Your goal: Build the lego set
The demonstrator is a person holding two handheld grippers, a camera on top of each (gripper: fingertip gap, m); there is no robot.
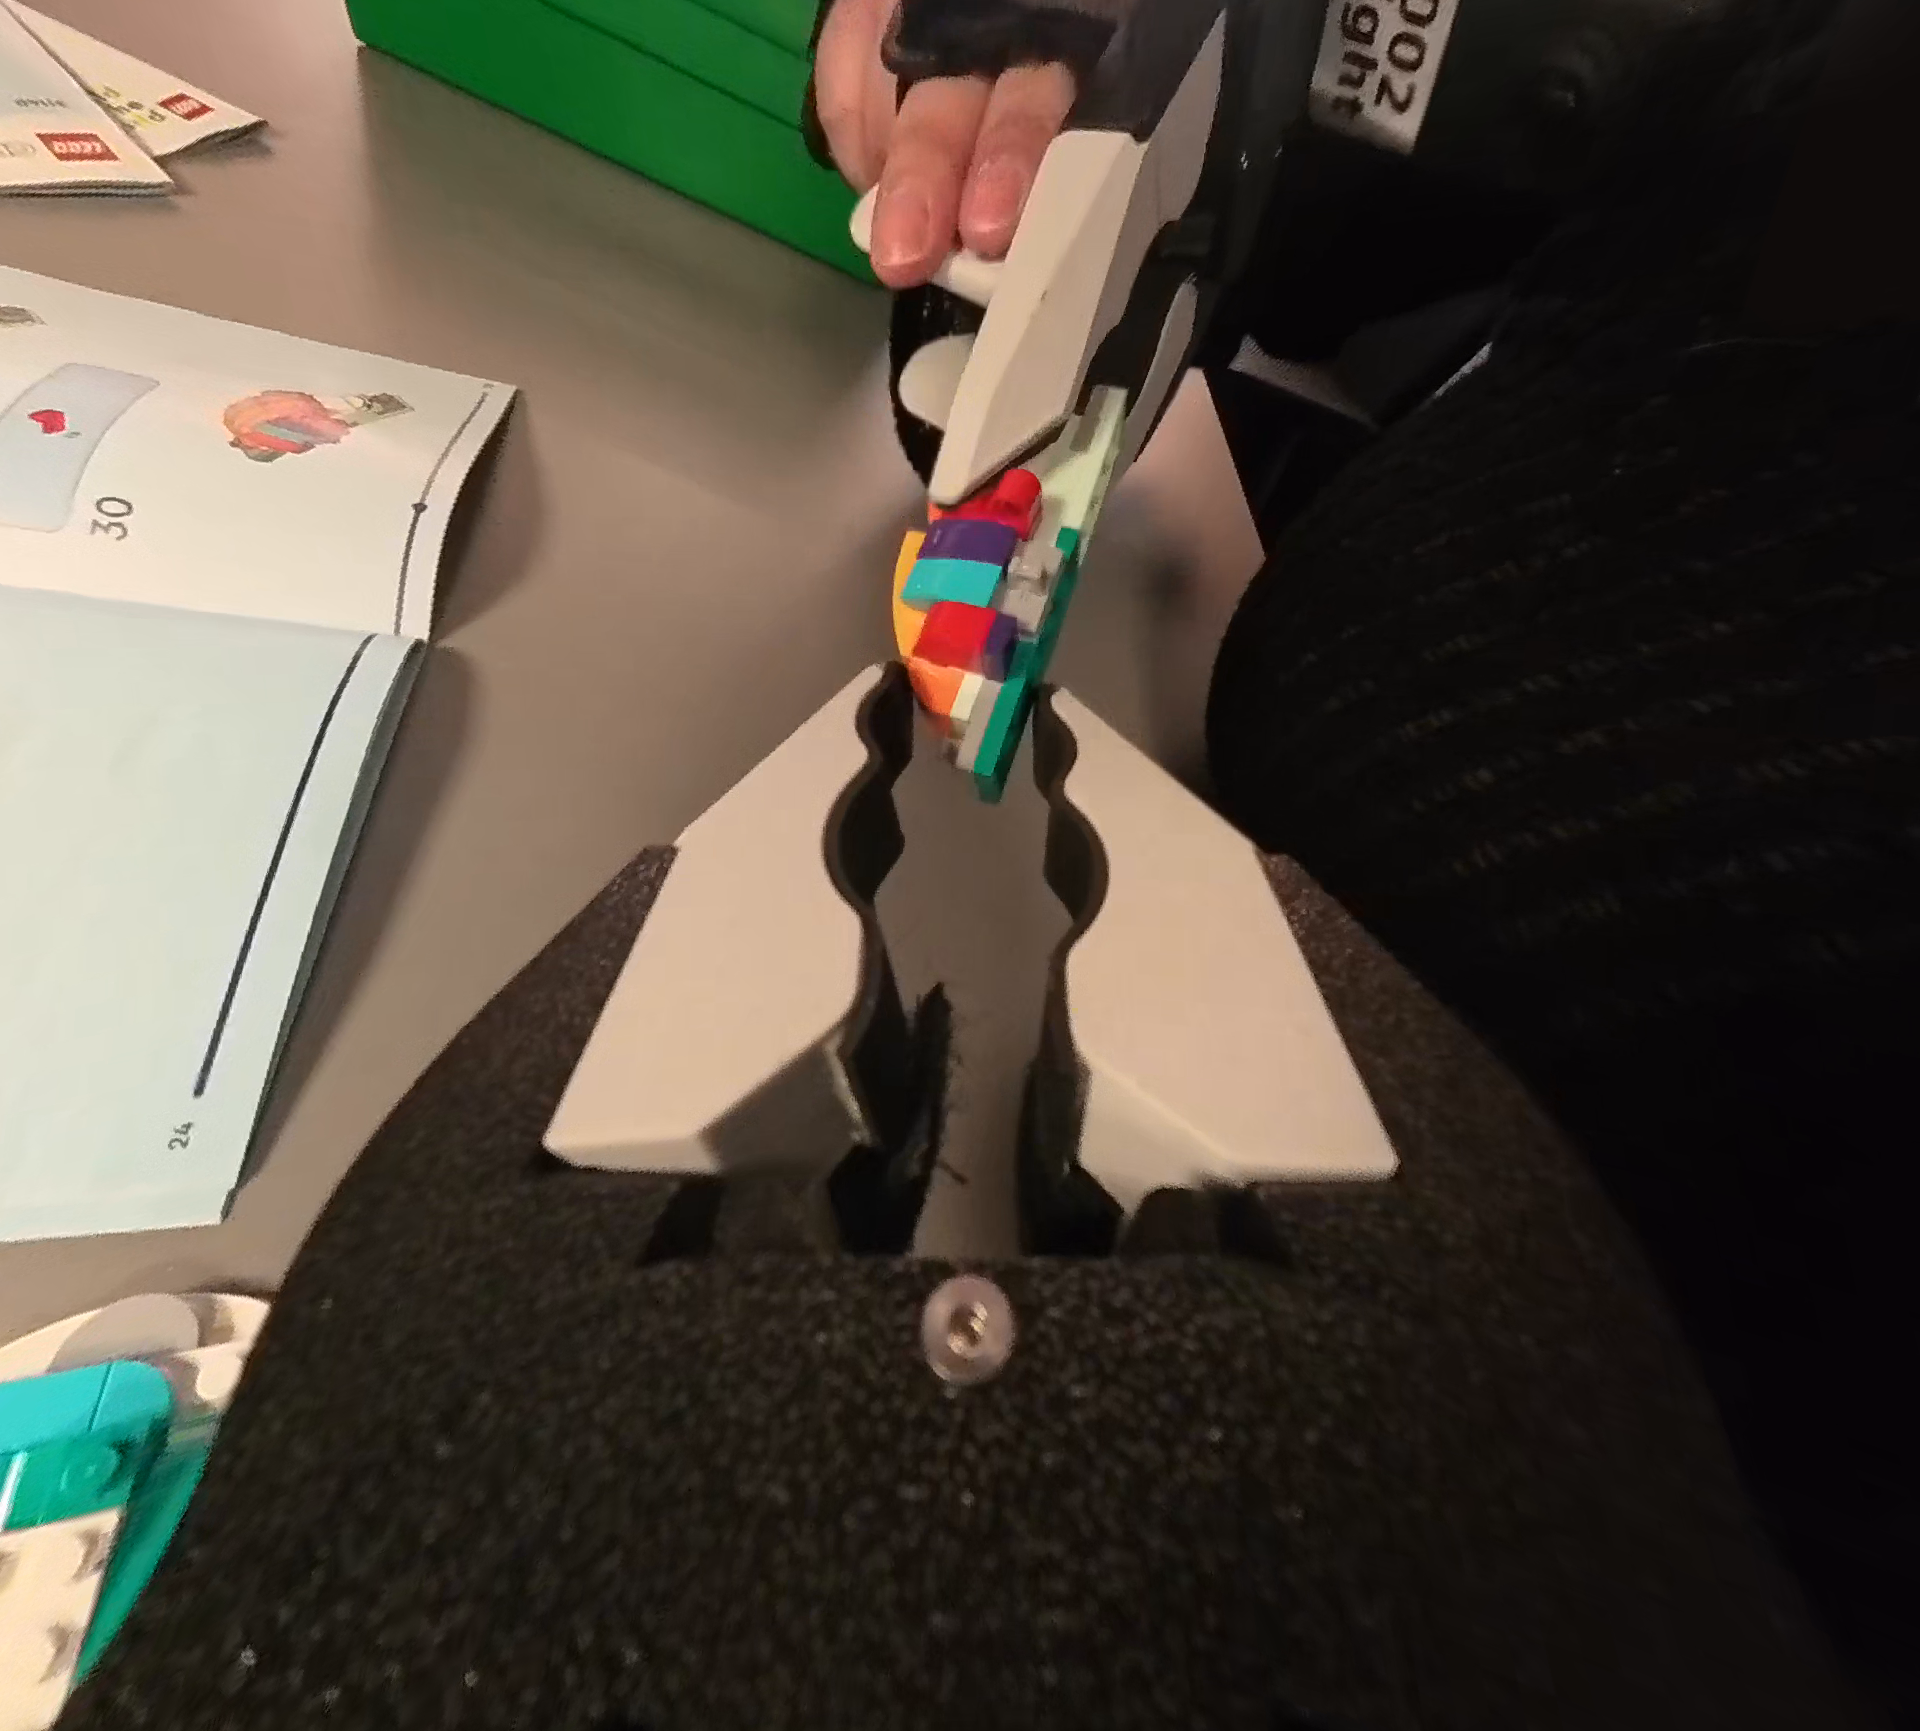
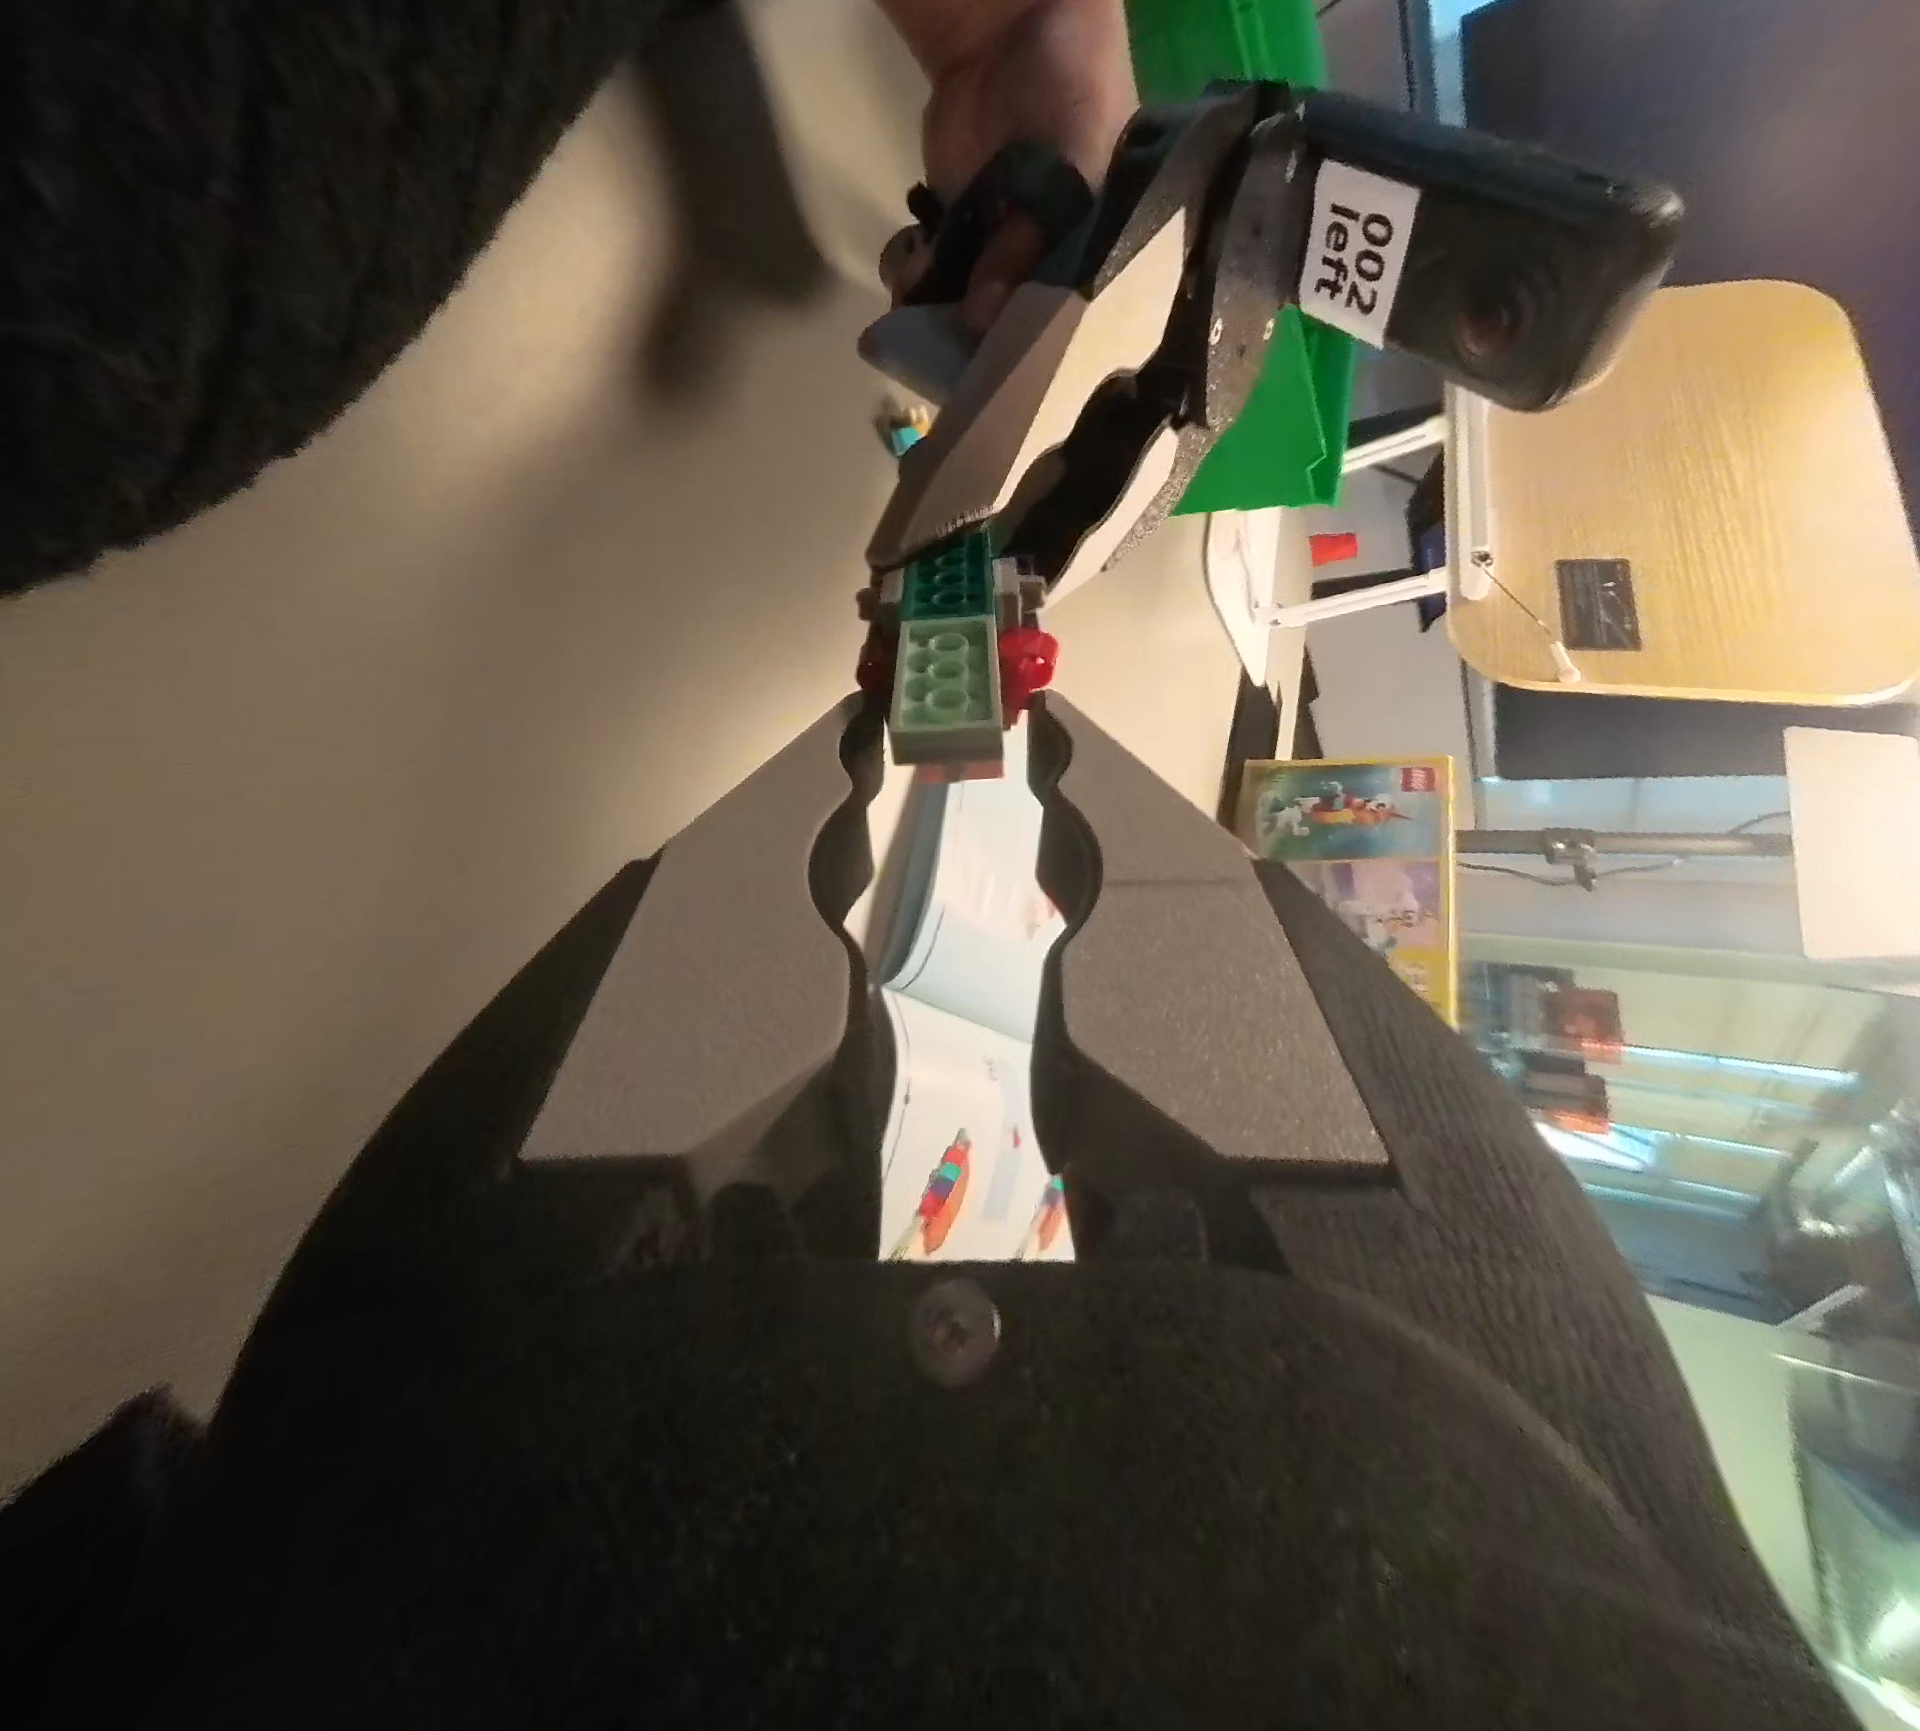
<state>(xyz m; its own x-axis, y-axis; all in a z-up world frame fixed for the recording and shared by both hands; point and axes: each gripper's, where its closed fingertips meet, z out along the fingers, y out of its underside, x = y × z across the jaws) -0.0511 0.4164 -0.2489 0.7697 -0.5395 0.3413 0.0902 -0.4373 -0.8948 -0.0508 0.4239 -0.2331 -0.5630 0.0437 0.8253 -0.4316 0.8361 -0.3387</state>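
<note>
The left tool (image 1: 966,694) and right tool (image 2: 940,715) are each closed on an end of the lego model (image 1: 987,632), held above the worktop (image 1: 644,393); uneven pressure could snap bricks off.

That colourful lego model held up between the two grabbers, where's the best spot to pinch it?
Grip the lego model across its flat green base plate, pinching the two faces at a bare end. The stacked coloured bricks make the middle lumpy, probably a poorer seat.
</note>
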